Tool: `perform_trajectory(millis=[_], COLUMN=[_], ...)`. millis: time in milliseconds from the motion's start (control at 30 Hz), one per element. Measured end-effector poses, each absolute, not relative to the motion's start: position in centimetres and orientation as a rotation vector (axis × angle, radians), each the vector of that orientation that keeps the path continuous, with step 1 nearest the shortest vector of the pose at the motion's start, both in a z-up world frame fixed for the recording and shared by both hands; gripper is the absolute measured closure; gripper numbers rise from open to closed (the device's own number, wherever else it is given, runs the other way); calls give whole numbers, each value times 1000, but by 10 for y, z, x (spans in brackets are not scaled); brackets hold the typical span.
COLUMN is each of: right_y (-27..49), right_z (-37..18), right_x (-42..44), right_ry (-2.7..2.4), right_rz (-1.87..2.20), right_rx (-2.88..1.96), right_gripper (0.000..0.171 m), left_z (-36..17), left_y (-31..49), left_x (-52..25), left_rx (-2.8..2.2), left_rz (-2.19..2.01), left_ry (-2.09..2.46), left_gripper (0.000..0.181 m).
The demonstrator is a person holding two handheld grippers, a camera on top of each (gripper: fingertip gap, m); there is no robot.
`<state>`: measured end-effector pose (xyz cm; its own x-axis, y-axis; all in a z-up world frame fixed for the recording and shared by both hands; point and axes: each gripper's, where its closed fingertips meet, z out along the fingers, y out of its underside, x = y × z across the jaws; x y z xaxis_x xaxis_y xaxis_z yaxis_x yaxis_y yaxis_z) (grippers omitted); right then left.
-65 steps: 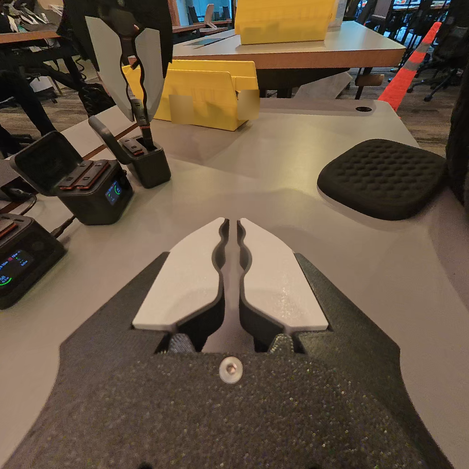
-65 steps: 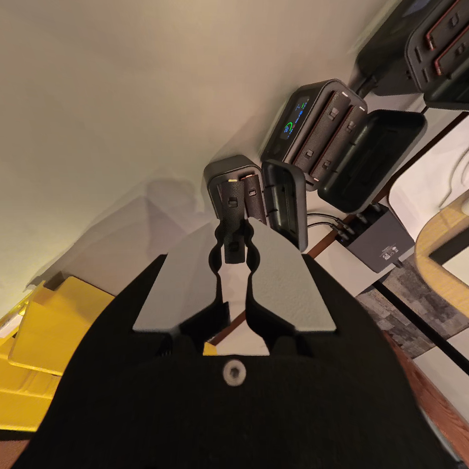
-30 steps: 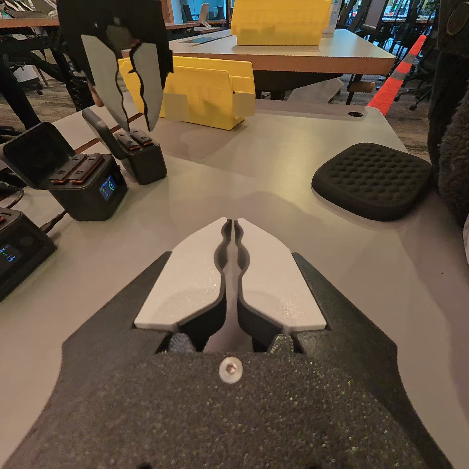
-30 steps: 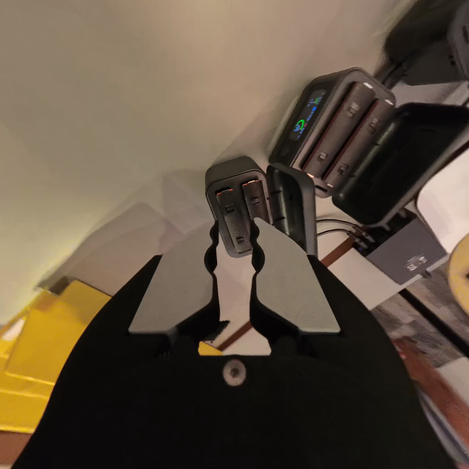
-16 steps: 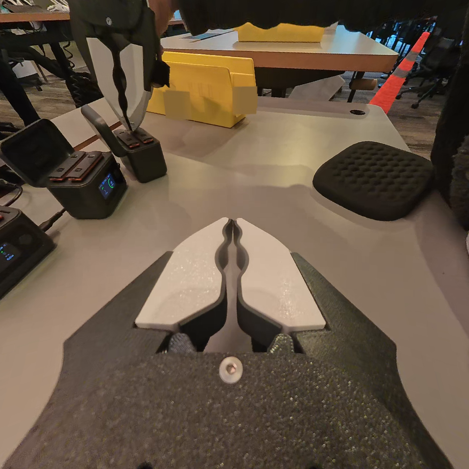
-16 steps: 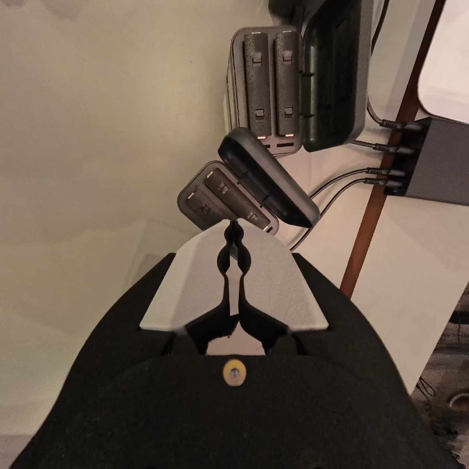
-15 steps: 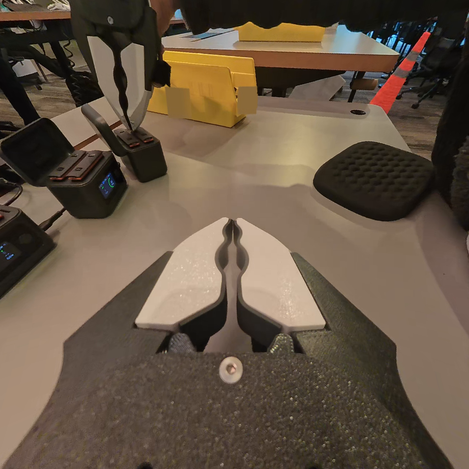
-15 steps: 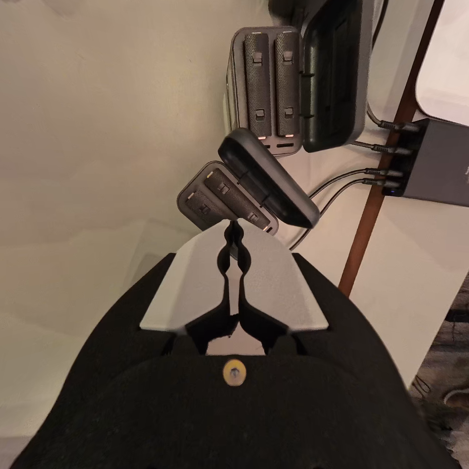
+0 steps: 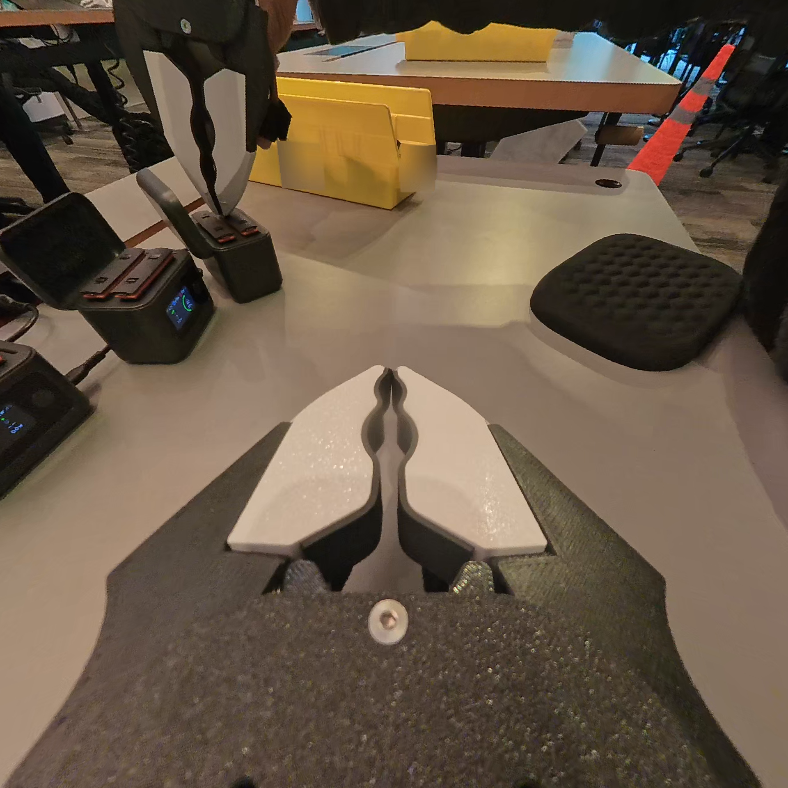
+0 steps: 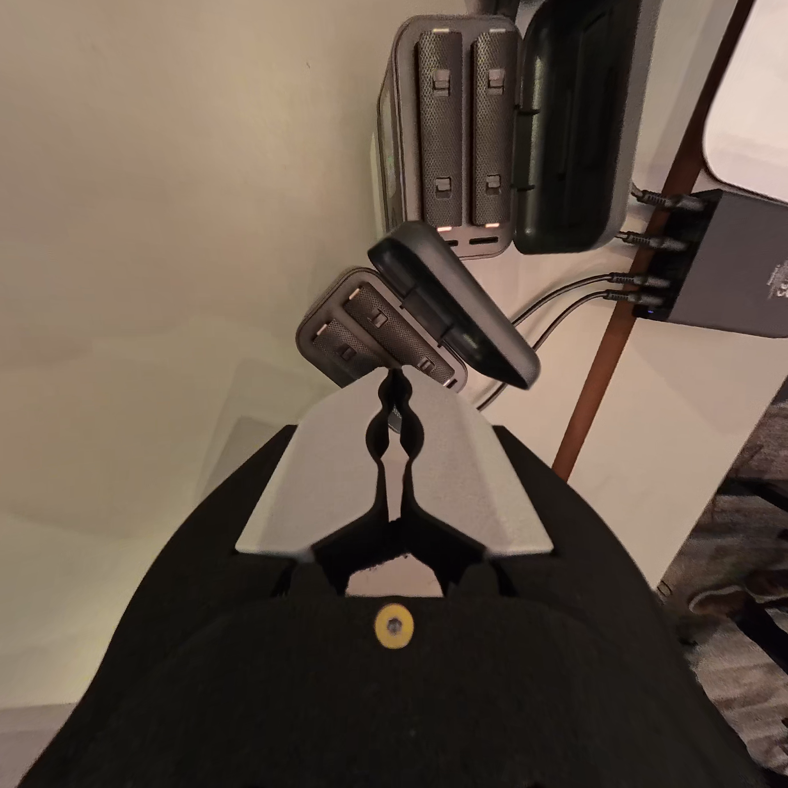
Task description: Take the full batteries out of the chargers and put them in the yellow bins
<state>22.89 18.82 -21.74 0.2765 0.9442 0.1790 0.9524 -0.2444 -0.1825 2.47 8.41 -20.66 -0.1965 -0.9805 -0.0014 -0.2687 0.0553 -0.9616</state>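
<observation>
Grey table (image 9: pixel 490 256) w/ wood-edged desk (image 9: pixel 533 91) behind, orange cone (image 9: pixel 682 115) & office chairs on patterned carpet.

Place: an open-plan office or lab workspace is suggested.
Work surface: a pale grey laminate tabletop (image 9: pixel 490 264) with a round cable hole (image 9: pixel 608 183) is seen.
Neighbouring furniture: a second wood-edged desk (image 9: pixel 554 87) and black wheeled office chairs (image 9: pixel 744 113) are seen behind.
Floor: mottled grey-brown carpet (image 9: pixel 703 204) is laid; an orange traffic cone with grey bands (image 9: pixel 682 123) is stood on it.
Equipment: black lidded battery chargers with small lit screens (image 9: pixel 149 298), cabled to a dark grey power hub (image 10: pixel 725 273), are set out.
Storage: yellow plastic bins (image 9: pixel 354 145) are placed on both surfaces.
</observation>
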Motion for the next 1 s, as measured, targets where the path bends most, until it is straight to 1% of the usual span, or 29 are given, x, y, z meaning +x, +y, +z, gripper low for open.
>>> perform_trajectory(millis=[167, 233, 400, 467, 533, 600, 700, 833, 1000], right_y=[192, 197, 189, 174, 157, 140, 123, 117, 119], right_z=[-210, -186, -95, -72, -63, -68, -92, -122, -152], right_x=[232, 226, 219, 222, 221, 213, 189, 161, 153], right_ry=[-1618, -1405, -766, -535, -329, -186, -84, 35, -10], right_rz=[-233, -198, -77, -58, -36, -26, -35, 22, -76], right_rx=[-2268, -2200, -1937, -1858, -1788, -1759, -1779, -1799, -1694], right_gripper=[171, 171, 171, 171, 171, 171, 171, 171, 171], left_z=[-200, -197, -188, -183, -178, -172, -162, -157, -156], left_y=[89, 89, 96, 106, 120, 139, 162, 184, 202], left_x=[23, 22, 22, 21, 19, 13, 0, -14, -26], left_rx=[-1285, -1266, -1246, -1255, -1285, -1326, -1364, -1395, -1421], left_rz=[-1200, -1197, -1156, -1107, -1056, -980, -922, -848, -782], left_ry=[1521, 1509, 1446, 1386, 1302, 1200, 1067, 975, 916], left_gripper=[181, 181, 181, 181, 181, 181, 181, 181, 181])
